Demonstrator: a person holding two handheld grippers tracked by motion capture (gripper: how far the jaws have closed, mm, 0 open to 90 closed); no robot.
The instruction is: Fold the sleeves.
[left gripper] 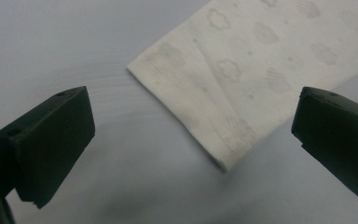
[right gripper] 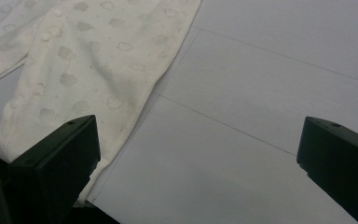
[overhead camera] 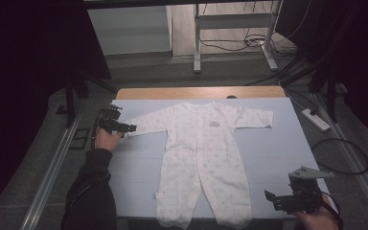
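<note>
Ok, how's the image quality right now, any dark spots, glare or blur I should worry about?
High view: room edges fall into deep shadow, but the white baby suit on the pale table cover is evenly lit, no glare. Left gripper view: sleeve cuff sharp, near tongs soft. Right gripper view: suit's leg slightly soft, faint shadow on the cover.

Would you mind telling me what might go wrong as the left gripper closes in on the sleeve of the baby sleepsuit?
1. The left gripper is open around the sleeve cuff, which lies flat on the pale mat; the jaws may pinch the mat or slide the sleeve.
2. The sleepsuit feet reach the table's near edge, close to the right gripper; a pull could drag them off.
</note>
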